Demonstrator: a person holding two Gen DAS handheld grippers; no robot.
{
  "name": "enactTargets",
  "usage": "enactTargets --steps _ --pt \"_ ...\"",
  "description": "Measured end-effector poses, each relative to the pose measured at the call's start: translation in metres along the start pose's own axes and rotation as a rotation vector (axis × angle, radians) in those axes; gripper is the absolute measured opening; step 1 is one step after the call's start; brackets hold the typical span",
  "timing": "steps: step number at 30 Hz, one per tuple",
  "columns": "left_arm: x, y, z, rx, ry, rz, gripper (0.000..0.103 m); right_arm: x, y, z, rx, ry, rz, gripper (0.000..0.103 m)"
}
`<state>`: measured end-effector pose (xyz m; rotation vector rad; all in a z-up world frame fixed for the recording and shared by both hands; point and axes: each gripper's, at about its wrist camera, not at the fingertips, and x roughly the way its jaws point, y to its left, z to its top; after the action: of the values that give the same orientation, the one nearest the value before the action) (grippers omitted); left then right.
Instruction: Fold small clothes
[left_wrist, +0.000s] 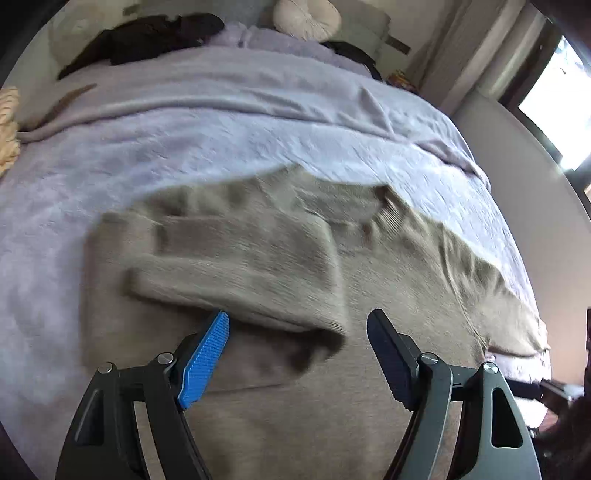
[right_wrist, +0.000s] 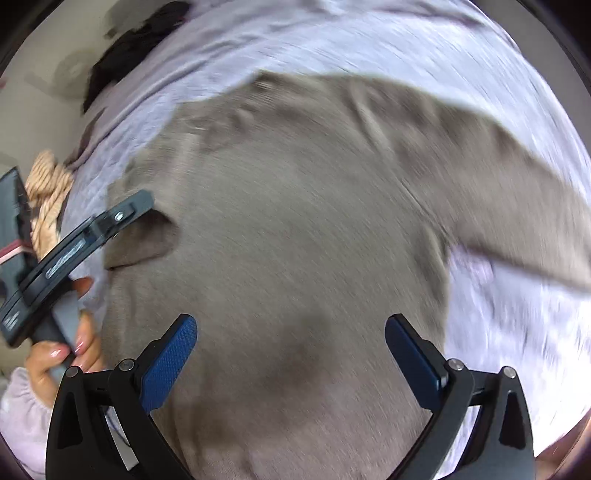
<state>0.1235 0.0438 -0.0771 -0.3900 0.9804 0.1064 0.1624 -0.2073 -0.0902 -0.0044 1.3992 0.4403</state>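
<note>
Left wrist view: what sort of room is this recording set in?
Most likely a bedroom. A taupe knit sweater lies spread on a bed covered by a lavender textured blanket, with a round cream cushion at the far end and a bright window beside it.

No words, brands or numbers I can read anywhere, pale markings on my left gripper (right_wrist: 74, 254) at nine o'clock in my right wrist view, too blurred and small to make out
</note>
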Motion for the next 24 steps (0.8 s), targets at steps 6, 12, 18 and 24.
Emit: enactTargets --steps 6,12,18,24 --pt "-0.015 0.104 0.0 -0.139 0.011 0.228 0.078 0.017 0.121 0.036 -0.464 -0.113 -0.089 0.102" --pt "0.006 0.155 -0.012 -0.205 0.067 0.329 0.078 0.096 0.225 0.028 -0.96 -0.199 -0.449 0.095" --pt "0.01 0.157 -0.015 -0.221 0.067 0.309 0.078 0.126 0.217 0.041 -1.006 -0.184 -0.524 0.009" --pt "0.022 0.145 -0.005 -0.198 0.075 0.295 0.078 0.041 0.114 0.099 -0.346 -0.284 -0.058 0.01"
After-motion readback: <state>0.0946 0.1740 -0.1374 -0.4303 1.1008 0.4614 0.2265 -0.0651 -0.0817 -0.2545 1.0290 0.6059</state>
